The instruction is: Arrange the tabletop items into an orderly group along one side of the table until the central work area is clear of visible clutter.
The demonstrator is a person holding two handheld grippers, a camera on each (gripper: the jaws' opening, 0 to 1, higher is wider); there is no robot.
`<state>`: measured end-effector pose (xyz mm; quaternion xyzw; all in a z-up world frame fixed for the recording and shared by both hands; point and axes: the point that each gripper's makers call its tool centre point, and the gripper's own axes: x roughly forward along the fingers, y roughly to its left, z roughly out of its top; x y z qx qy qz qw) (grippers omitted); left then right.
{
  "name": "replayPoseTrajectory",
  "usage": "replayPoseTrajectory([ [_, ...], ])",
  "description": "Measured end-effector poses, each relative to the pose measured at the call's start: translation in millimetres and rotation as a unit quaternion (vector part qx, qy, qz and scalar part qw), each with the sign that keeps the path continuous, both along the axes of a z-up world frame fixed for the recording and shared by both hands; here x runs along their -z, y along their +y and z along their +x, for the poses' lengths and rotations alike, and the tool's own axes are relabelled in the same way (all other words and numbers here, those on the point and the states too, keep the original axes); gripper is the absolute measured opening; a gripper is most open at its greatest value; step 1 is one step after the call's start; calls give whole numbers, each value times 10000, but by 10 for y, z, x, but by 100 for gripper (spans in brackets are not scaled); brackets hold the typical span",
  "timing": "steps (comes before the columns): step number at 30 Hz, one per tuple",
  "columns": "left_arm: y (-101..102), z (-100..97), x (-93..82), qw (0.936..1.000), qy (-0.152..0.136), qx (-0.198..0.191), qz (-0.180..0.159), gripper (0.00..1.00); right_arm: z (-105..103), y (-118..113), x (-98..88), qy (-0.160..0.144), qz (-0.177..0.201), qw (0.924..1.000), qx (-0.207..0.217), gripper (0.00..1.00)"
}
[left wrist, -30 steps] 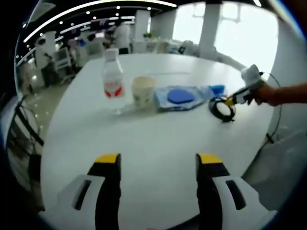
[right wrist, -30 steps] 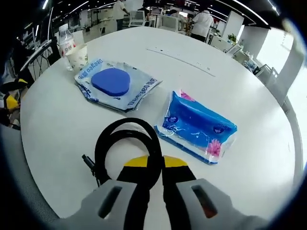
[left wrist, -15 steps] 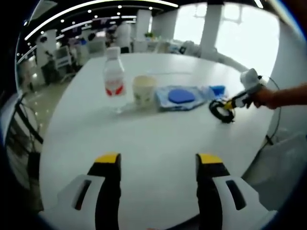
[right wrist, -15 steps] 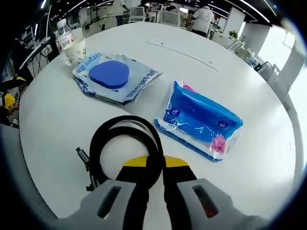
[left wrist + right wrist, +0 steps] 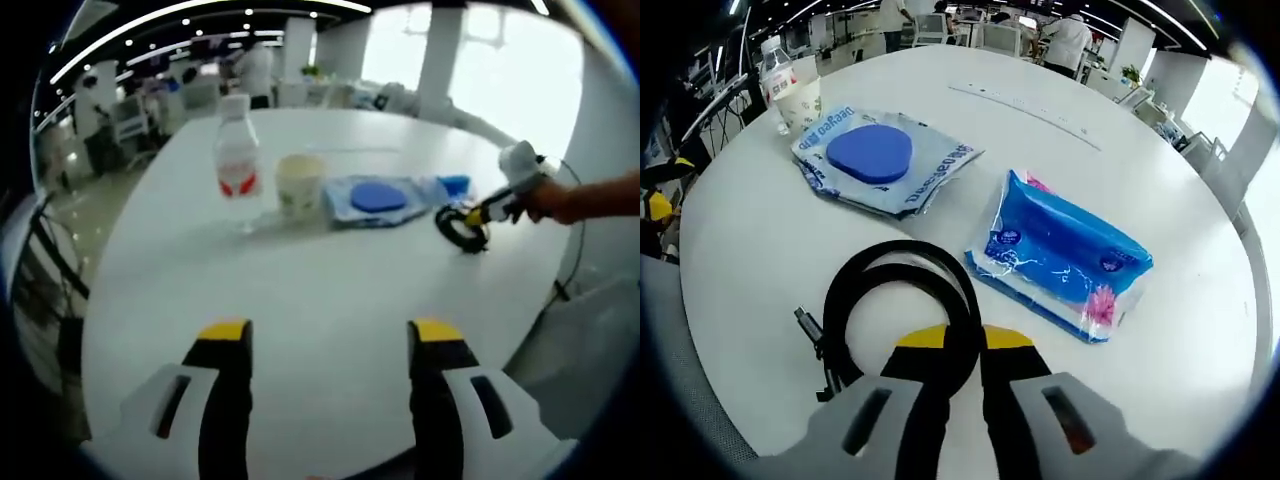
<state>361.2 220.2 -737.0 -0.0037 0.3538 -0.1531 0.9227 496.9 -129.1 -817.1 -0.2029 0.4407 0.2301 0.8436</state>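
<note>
Right gripper view: your right fingers [image 5: 963,345] clench the coiled black cable [image 5: 902,300] on the worktop [image 5: 750,240]; your left fingers [image 5: 330,335] stand released, well apart from it.

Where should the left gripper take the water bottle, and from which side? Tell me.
Grip the water bottle across its body at the red label, coming in level from the open table side facing the left gripper. It stands upright with the paper cup close beside it, so the fingers should straddle the bottle's width without nudging the cup.
</note>
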Motion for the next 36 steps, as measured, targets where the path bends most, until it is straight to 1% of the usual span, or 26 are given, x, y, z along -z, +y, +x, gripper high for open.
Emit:
replayPoseTrajectory([
  [6,10,2,1,10000,8,-41,-28,60,-4,2,2,-21,18,10000,24,9],
  [9,14,-1,1,10000,12,-46,-19,60,-4,-3,-1,-6,-8,10000,38,11],
  [11,12,-1,-6,10000,5,-44,-14,60,-12,11,-6,6,28,10000,34,15],
  [13,11,1,-10,10000,-6,-49,-16,60,-6,34,-51,-73,194,9997,101,16],
  [16,9,-2,-16,10000,-9,-53,-21,60,-12,20,-72,-87,215,9996,130,18],
  [17,10,-3,-17,10000,-10,-50,-15,60,-17,-2,-78,-87,205,9996,164,22],
  [18,9,-2,-17,10000,-12,-46,-15,60,-25,-6,-85,-70,279,9994,217,27],
  [19,9,-2,-17,10000,-11,-46,-12,60,-29,18,-102,-65,508,9981,329,32],
  [20,11,-2,-16,10000,-12,-41,-6,60,-29,8,-121,-90,579,9975,403,38],
  [22,9,1,-17,10000,-20,-37,-16,60,-40,-38,-167,-117,647,9966,505,41],
  [24,7,2,-18,10000,-24,-29,-12,60,-47,-28,-224,-174,885,9943,570,44],
  [27,-3,-1,-16,10000,-22,-2,-14,60,-68,-59,-294,-218,1016,9926,630,47],
  [29,-11,-1,-14,10000,-24,25,9,61,-60,-87,-358,-303,1183,9892,808,55],
  [31,-25,-4,-17,10000,-24,49,7,61,-87,-93,-424,-341,1443,9834,1047,64],
  [32,-30,-6,-16,10000,-20,63,-3,62,-107,-99,-449,-350,1528,9813,1120,66],
  [34,-47,-12,-12,9999,-10,105,-19,63,-169,-91,-520,-402,1638,9792,1125,67],
  [36,-51,-14,-12,9999,-7,119,-29,63,-234,-64,-572,-418,1661,9794,1073,67],
])
